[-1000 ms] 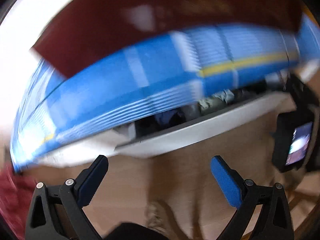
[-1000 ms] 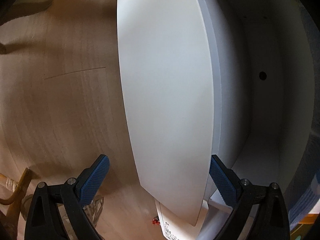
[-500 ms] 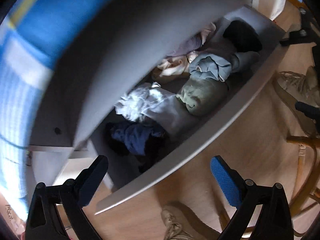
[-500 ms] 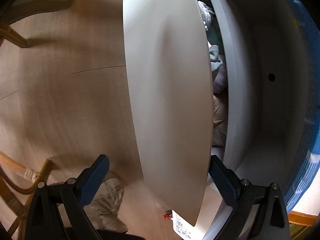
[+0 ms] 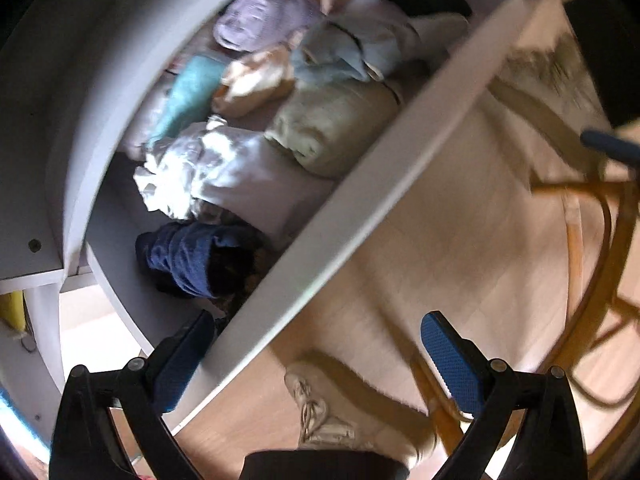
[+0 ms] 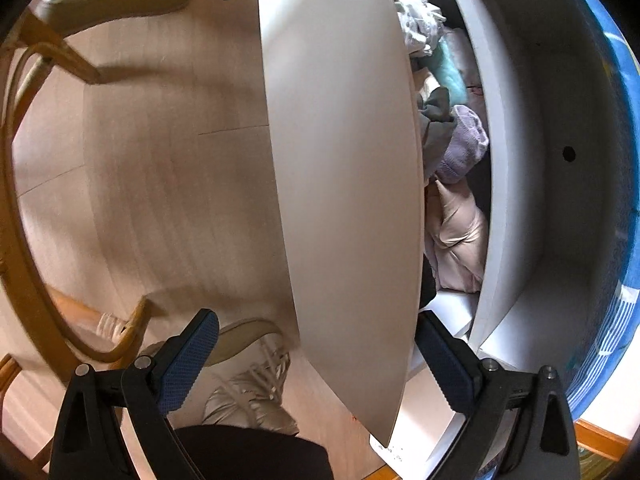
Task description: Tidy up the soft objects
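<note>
A white drawer [image 5: 360, 200] stands pulled out, filled with soft clothes. Inside lie a navy bundle [image 5: 188, 256], a crumpled white garment [image 5: 192, 168], a beige roll [image 5: 332, 128], a light blue piece [image 5: 340, 56], a peach piece [image 5: 256, 80], a teal one [image 5: 188, 92] and a lavender knit [image 5: 256, 20]. My left gripper [image 5: 316, 360] is open above the drawer's near end, holding nothing. The right gripper [image 6: 316, 360] is open with the drawer front [image 6: 344, 200] running between its fingers. Beside that panel show the lavender knit [image 6: 464, 148] and a pink garment [image 6: 456, 232].
A rattan chair frame [image 5: 592, 240] stands on the wooden floor [image 6: 160, 160] to the side of the drawer. A person's pale laced shoes [image 5: 320, 416] [image 6: 248, 384] are just below the grippers. Blue patterned fabric [image 6: 624, 240] lies over the white furniture body [image 6: 560, 200].
The drawer has slid further out, and more clothes show behind its front. The left view has swung from the blue striped fabric down onto the drawer's contents.
</note>
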`<state>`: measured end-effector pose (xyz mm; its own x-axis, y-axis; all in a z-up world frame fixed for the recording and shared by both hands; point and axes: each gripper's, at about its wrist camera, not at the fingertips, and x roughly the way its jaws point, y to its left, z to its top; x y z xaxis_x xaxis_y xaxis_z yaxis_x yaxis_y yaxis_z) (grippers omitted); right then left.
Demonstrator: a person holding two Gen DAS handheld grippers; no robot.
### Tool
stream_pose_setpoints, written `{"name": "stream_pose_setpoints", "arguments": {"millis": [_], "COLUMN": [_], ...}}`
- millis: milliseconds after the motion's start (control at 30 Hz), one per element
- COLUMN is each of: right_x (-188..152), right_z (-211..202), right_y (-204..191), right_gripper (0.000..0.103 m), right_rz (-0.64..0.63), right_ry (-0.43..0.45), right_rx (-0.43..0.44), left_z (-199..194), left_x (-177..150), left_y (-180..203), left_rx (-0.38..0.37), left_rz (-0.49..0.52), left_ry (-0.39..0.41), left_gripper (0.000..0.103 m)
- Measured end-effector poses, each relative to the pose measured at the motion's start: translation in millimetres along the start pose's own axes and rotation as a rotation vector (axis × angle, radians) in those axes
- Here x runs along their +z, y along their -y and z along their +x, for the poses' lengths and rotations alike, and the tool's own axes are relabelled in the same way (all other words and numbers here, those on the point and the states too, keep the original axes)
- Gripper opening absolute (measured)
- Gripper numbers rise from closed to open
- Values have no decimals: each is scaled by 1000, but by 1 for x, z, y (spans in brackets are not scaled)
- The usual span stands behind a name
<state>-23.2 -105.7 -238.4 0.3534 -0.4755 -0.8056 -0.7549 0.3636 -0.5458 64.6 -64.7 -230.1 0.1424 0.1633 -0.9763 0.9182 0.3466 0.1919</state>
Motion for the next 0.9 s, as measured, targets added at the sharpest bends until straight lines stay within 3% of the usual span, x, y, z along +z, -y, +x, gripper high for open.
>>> {"name": "stream_pose_setpoints", "arguments": {"millis": [167,233,433,633,800,900], "right_x": [-14,-16,-16,-16,-26,-35], "right_z": [-10,-20,-47,-75,-70,-56], "right_y": [-13,-12,5,50,96,123], "right_gripper": [100,93,93,93,93,92], "right_rz": [-59,-70,-1,196,425,568], "right_ry": [-3,28,123,202,167,111], "right_rx": [69,125,187,253,301,314], "left_z": [-6,-14,-26,-30,-45,-48], "left_x": [-4,-6,-11,-14,-20,-12], "left_y": [14,17,23,20,18,6], "left_rx": [-28,-55,-56,-121,-151,-168], "left_rz": [64,63,145,127,137,87], "left_ry": [-61,-71,-121,-137,-156,-168], "left_gripper": [103,103,103,103,102,102]}}
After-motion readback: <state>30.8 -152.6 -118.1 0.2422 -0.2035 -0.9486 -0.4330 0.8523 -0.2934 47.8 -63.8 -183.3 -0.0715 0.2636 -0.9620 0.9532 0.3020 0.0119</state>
